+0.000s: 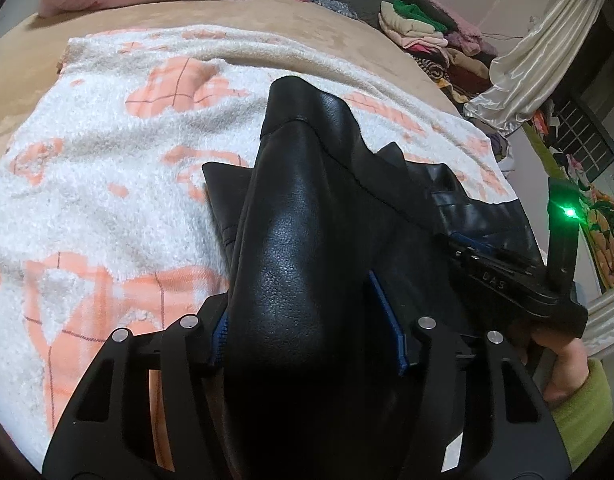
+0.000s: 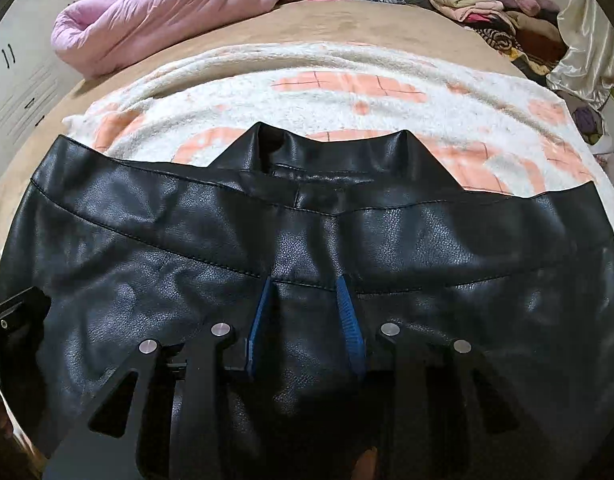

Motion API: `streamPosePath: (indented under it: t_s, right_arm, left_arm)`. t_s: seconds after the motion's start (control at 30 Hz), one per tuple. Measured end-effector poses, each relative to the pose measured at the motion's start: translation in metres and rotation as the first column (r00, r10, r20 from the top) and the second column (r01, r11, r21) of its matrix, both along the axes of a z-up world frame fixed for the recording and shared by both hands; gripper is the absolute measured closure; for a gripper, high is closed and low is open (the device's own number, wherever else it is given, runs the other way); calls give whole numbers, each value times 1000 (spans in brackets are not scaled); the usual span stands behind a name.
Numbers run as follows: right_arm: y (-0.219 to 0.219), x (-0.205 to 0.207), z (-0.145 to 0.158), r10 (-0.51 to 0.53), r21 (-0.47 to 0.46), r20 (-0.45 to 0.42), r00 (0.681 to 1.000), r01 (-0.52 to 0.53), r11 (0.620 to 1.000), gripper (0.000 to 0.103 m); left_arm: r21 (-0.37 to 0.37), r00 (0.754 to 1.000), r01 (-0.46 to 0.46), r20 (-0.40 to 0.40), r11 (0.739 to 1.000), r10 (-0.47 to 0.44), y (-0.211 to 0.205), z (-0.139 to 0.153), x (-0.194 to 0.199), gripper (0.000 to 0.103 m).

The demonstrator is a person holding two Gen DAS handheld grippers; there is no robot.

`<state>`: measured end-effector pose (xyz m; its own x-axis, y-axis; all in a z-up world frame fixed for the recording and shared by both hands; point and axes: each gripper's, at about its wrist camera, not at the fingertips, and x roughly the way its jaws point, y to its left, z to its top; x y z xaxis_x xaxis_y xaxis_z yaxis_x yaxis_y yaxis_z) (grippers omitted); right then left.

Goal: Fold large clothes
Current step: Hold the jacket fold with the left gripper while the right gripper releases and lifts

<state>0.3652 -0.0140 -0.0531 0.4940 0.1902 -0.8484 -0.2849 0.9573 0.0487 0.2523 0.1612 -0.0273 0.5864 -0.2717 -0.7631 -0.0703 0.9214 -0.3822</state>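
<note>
1. Two grippers on one black leather jacket, spread over a white-and-orange blanket on the bed.
2. Left gripper – jaws closed around a thick raised fold of the jacket, blue pads pressed to both sides.
3. Right gripper – jaws pinching a ridge near the seam below the collar.
4. Folding judged barely begun: collar and shoulders lie flat and wide, no finished fold visible.
5. Left to do: sides or sleeves brought in, then the body doubled over.
</note>
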Motion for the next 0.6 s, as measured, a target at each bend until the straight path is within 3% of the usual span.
streamPosePath:
  t_s: [0.1,0.27,0.33,0.47,0.53,0.6]
  right_arm:
    - [-8,-7,13,10,27,7,1000,-10,1000,71]
    - [-10,-78,46,81,90,119,990,-92,992,70]
    - [-11,-104,46,90,84,129,988,-101,991,70]
    - [-11,-120,12,88,74,35,996,-90,993,63]
    - [-6,-126,7,102,38,61,993,-105,994,63]
    - [2,-140,24,145,35,117,983,-150,988,59]
  left_arm:
    - [-7,1000,-1,-12,1000,1,2,-1,1,53]
    - [-23,1000,4,-18,1000,-5,4,-3,3,51]
    - [-31,1000,6,-21,1000,-7,5,-4,6,51]
    - [-64,999,14,-31,998,-16,11,-6,10,46]
    - [-74,999,14,-37,997,-17,15,-7,12,45]
    - [-79,999,18,-43,997,-22,17,-8,15,43]
